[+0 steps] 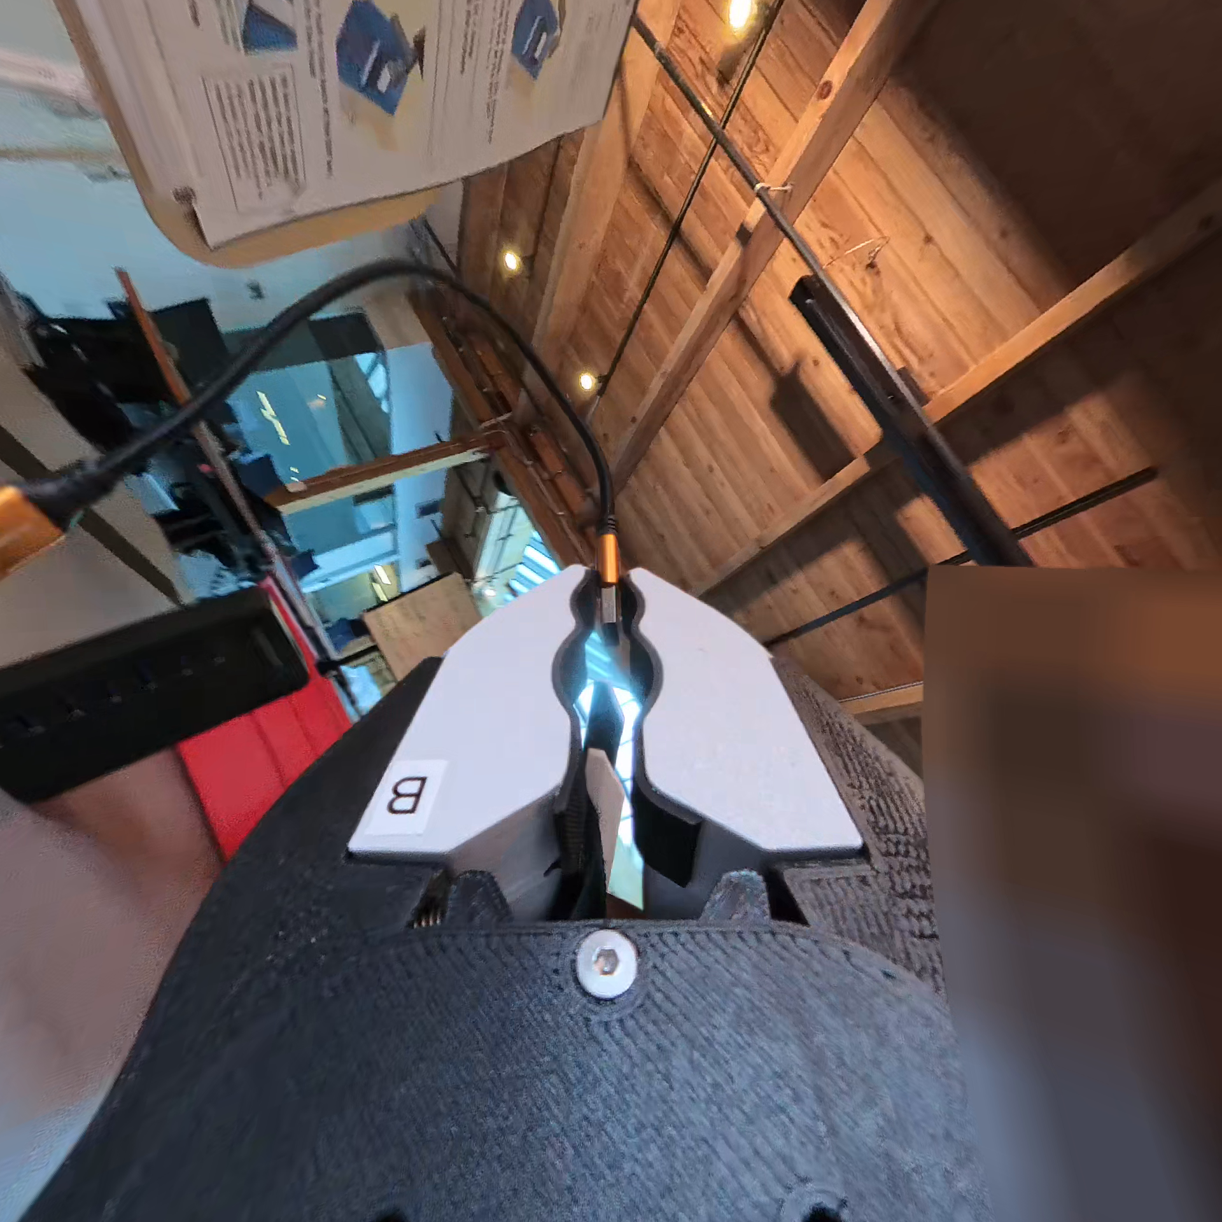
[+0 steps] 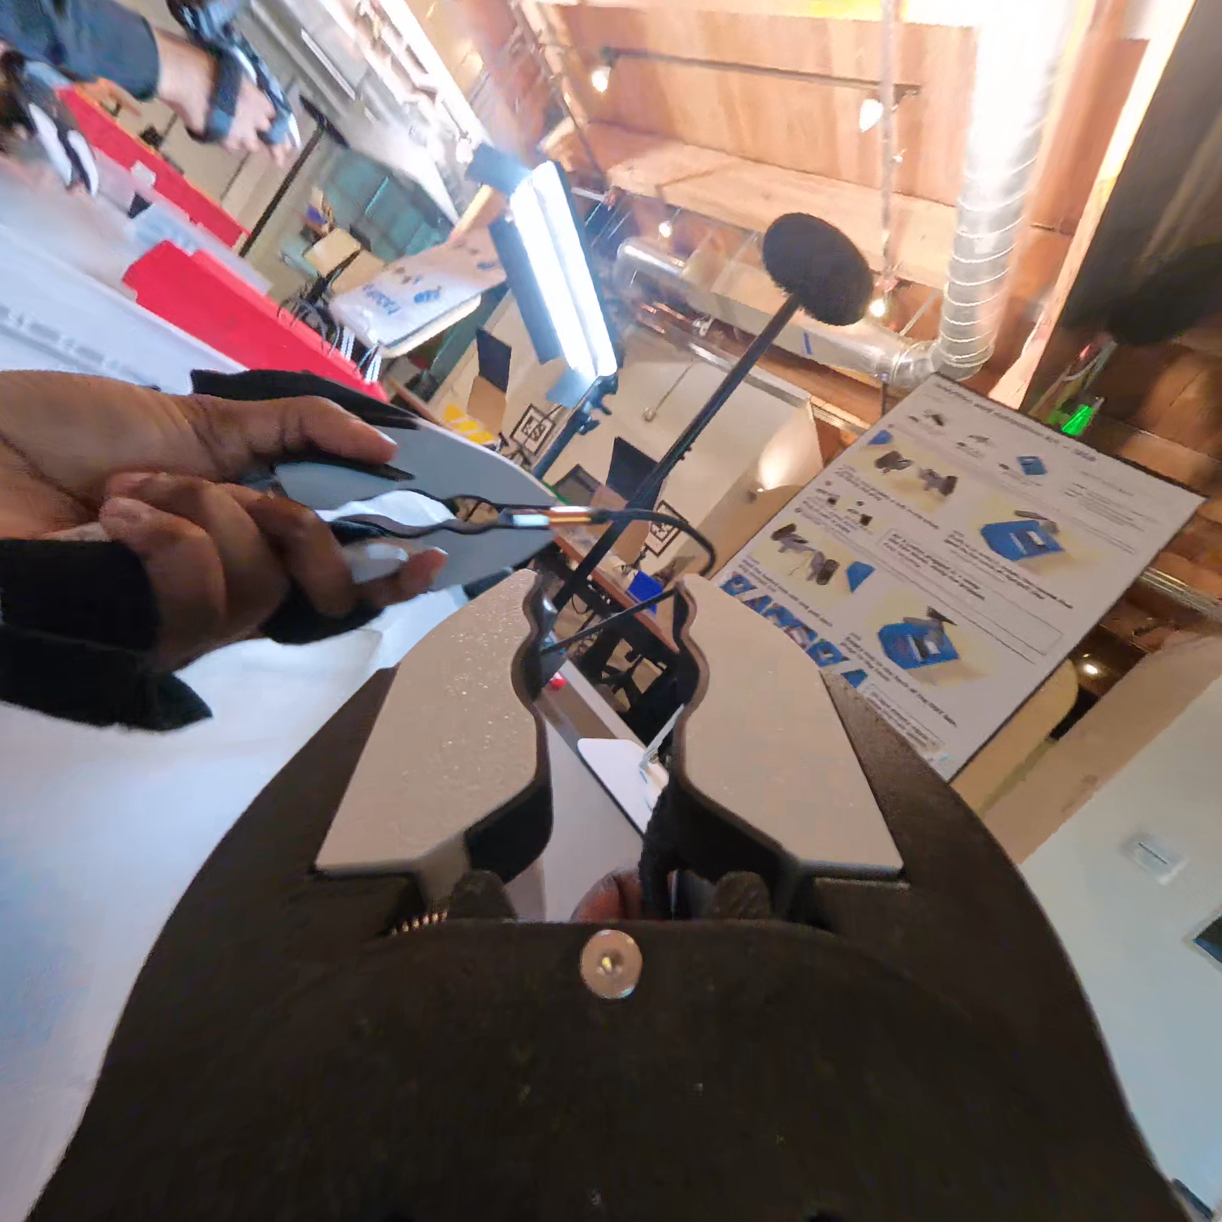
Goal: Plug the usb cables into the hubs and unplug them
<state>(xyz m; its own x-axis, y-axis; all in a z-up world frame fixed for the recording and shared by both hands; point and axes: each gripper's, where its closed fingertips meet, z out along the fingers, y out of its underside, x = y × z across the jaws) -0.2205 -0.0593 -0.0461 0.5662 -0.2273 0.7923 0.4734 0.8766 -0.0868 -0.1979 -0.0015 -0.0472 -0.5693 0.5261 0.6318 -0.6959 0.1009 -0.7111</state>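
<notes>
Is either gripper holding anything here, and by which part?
The left gripper grips the USB cable by its orange plug, at the fingertips. The right gripper is open, empty.

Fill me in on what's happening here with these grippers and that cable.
A person holds a grey-fingered gripper in each hand. The left gripper is shut on the orange-and-silver plug of a thin black USB cable, lifted up in the air. The cable's other orange end hangs at the left, above a long black USB hub, which looks unplugged at this moment. The right gripper is open and empty, with its fingers apart, just below the left one.
</notes>
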